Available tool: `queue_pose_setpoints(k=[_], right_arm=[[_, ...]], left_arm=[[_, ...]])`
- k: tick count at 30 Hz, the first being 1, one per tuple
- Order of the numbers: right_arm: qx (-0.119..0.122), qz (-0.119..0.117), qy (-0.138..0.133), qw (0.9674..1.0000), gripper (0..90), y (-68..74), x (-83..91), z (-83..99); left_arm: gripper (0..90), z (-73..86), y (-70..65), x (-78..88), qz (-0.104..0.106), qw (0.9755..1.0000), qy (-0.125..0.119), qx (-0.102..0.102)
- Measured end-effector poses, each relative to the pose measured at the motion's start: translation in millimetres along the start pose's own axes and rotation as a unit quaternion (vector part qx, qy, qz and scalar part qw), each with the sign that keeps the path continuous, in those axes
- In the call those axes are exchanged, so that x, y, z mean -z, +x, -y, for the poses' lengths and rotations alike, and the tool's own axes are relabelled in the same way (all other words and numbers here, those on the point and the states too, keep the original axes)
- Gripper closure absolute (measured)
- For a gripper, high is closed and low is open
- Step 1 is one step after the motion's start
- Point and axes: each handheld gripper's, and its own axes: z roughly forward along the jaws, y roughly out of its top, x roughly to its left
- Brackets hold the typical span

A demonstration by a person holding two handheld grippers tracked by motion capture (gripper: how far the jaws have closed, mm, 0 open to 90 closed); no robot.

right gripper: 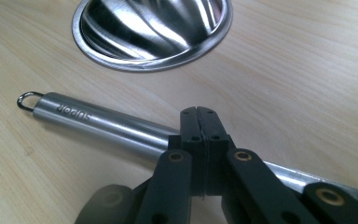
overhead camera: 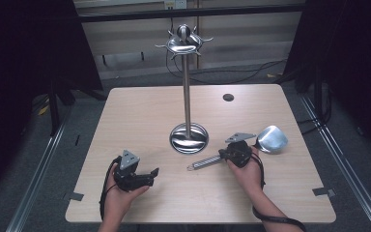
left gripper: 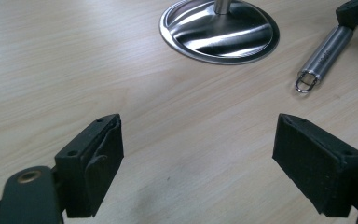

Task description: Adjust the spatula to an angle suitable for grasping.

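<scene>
A steel spatula lies on the table, its handle [overhead camera: 205, 163] pointing left and its blade [overhead camera: 272, 139] to the right. My right gripper [overhead camera: 221, 155] is shut, its pads pressed together, and it lies across the handle [right gripper: 98, 119] with nothing pinched between the pads. The handle's hanging ring points toward the round base [right gripper: 151, 32] of the utensil stand. That stand [overhead camera: 187, 92] rises from mid-table and carries a ring of hooks [overhead camera: 183, 41] on top. My left gripper [overhead camera: 153, 175] is open over bare wood at the front left, jaws wide apart [left gripper: 198, 163].
The wooden table [overhead camera: 140, 111] has a small dark hole [overhead camera: 228, 97] at the back right. The stand's base [left gripper: 219, 30] and the handle's end [left gripper: 326, 53] lie ahead of my left gripper. Dark curtains and cables sit beyond the table.
</scene>
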Motion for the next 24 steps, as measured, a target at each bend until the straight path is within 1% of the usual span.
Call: queue_pose_setpoints(k=[1,2,3,4,6,7,8,9,10,11,12,14,15,16,17,18,19,20,23,24], right_arm=[[0.003,-0.002,0.002,1.0000,90.0,-0.1,-0.6,-1.1],[0.005,-0.006,0.007,0.9999,89.3,-0.9,-0.8,-2.7],[0.008,-0.008,0.006,0.9999,87.4,-2.8,-1.1,-3.3],[0.005,-0.011,0.005,0.9999,86.0,-5.5,-0.6,-4.3],[0.008,-0.020,-0.004,0.9998,85.3,-11.8,3.0,-8.5],[0.017,-0.024,-0.006,0.9996,84.4,-15.0,6.3,-11.4],[0.024,-0.035,-0.011,0.9990,80.5,-17.8,9.5,-14.3],[0.030,-0.050,-0.010,0.9982,77.4,-20.8,13.0,-17.1],[0.040,-0.057,-0.006,0.9976,74.9,-23.6,16.7,-19.5],[0.053,-0.054,0.001,0.9971,73.8,-25.8,21.0,-21.6],[0.064,-0.065,-0.002,0.9958,69.8,-29.3,24.3,-23.5],[0.065,-0.098,0.002,0.9930,60.5,-37.4,29.8,-25.6],[0.065,-0.098,0.002,0.9930,60.5,-37.4,29.8,-25.6],[0.088,-0.105,0.011,0.9905,54.8,-43.8,33.0,-25.5],[0.096,-0.101,0.015,0.9902,54.8,-46.8,34.2,-24.5],[0.094,-0.096,0.017,0.9908,55.0,-49.4,34.7,-23.2],[0.083,-0.097,0.015,0.9917,57.3,-54.0,34.5,-20.8],[0.067,-0.089,0.013,0.9937,63.0,-59.6,33.9,-17.3],[0.034,-0.076,0.004,0.9966,70.9,-72.6,29.9,-10.1],[0.025,-0.059,0.006,0.9979,77.0,-78.0,27.5,-7.2]], left_arm=[[16.0,1.3,0.7,0.6,-0.002,1.0000,-0.003,0.007],[16.0,1.8,1.5,1.3,-0.002,1.0000,-0.001,0.007],[16.0,2.7,2.2,1.8,-0.003,0.9999,-0.002,0.012],[16.0,3.4,3.4,2.4,-0.003,0.9999,-0.001,0.010],[16.0,4.8,4.1,3.2,-0.006,0.9998,-0.001,0.016],[16.0,5.4,4.5,3.6,-0.006,0.9999,0.001,0.015],[16.0,5.8,3.8,3.6,-0.008,0.9998,-0.001,0.017],[16.0,5.9,3.6,4.2,-0.008,0.9999,0.001,0.014],[16.0,6.1,3.0,4.8,-0.009,0.9999,0.000,0.014],[16.0,6.5,2.6,5.7,-0.006,0.9999,0.002,0.012],[16.0,7.3,1.8,6.0,-0.006,0.9999,0.000,0.016],[16.0,8.8,1.9,8.1,-0.011,0.9998,0.003,0.014],[16.0,8.8,1.9,8.1,-0.011,0.9998,0.003,0.014],[16.0,10.1,2.8,10.9,-0.014,0.9998,0.003,0.016],[16.0,10.4,2.7,11.6,-0.015,0.9997,0.001,0.018],[16.0,10.8,3.6,12.8,-0.017,0.9997,0.002,0.018],[16.0,11.3,4.4,13.4,-0.019,0.9996,0.003,0.019],[16.0,11.7,4.9,13.9,-0.021,0.9996,0.004,0.020],[16.0,12.6,5.6,14.7,-0.023,0.9995,0.003,0.022],[16.0,13.0,6.2,16.2,-0.026,0.9994,0.006,0.021]])
